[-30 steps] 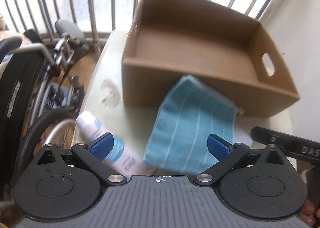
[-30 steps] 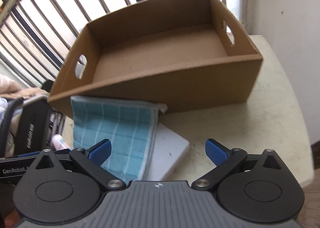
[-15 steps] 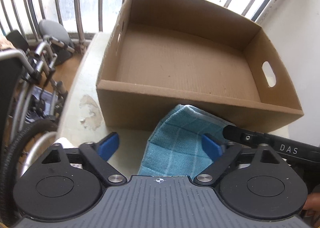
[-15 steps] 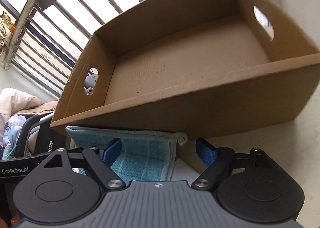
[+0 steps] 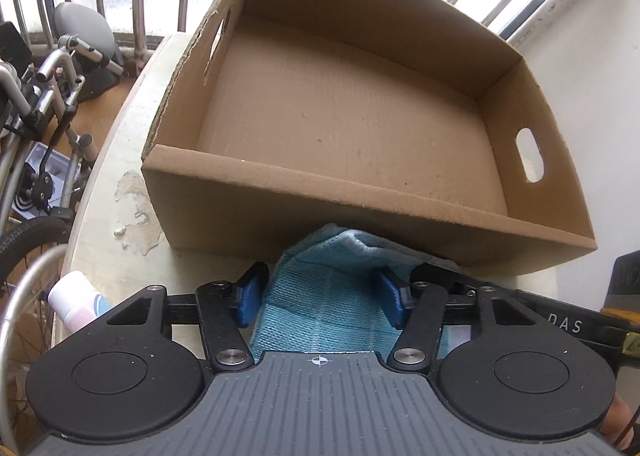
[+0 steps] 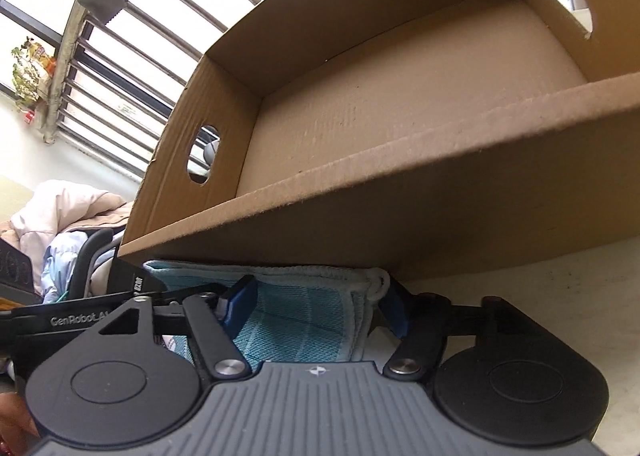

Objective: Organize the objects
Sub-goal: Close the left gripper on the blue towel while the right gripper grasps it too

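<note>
Closing from both sides on folded light-blue woven cloth (image 5: 320,308), low centre: left gripper (image 5: 320,298) and right gripper (image 6: 316,306) half-open, pads not yet pinching, likely for lifting into empty brown cardboard box (image 5: 360,192) above.

Left gripper (image 5: 320,298) angled steeply down, jaws closing, cloth between the blue pads. Right gripper (image 6: 316,306) tilted down alongside it, jaws closing, same cloth between its pads.
</note>
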`<state>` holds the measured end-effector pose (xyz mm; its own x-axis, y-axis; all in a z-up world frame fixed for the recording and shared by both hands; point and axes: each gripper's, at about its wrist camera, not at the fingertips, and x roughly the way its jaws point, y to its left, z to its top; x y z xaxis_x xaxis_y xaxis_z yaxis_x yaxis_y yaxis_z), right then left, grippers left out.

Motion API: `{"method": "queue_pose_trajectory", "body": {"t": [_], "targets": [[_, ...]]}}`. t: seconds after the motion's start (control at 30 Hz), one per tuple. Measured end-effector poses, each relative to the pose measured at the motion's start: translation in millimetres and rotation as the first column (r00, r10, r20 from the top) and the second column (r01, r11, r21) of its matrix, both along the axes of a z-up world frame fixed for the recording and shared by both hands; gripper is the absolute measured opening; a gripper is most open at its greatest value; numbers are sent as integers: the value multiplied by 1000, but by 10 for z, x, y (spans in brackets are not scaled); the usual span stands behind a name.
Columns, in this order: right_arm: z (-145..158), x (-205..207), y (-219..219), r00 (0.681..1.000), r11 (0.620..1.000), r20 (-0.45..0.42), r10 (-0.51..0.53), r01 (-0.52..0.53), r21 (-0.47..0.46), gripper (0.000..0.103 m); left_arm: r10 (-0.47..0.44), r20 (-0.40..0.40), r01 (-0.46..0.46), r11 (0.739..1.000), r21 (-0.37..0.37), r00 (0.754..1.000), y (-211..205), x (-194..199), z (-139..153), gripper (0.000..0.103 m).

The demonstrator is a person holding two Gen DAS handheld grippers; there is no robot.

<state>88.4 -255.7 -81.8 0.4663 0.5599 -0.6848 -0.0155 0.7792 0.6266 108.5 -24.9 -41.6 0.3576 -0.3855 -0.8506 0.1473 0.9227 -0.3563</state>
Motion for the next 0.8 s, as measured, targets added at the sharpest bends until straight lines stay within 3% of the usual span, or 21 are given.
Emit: {"method": "queue_pose_trajectory", "body": {"t": [0.23, 0.6, 0.8], "targets": [[63, -38, -55, 1000, 1000, 9, 5, -6, 3, 58, 16, 9, -16, 1000, -13, 1000, 20, -23, 13, 45], [152, -132, -125, 999, 1000, 50, -5, 6, -22, 19, 10, 72, -11, 1000, 14, 997, -7, -101, 141, 16], [235, -222, -161, 996, 1000, 88, -4, 6, -30, 10, -3, 115, 0, 1000, 29, 993, -49, -173, 255, 10]]}}
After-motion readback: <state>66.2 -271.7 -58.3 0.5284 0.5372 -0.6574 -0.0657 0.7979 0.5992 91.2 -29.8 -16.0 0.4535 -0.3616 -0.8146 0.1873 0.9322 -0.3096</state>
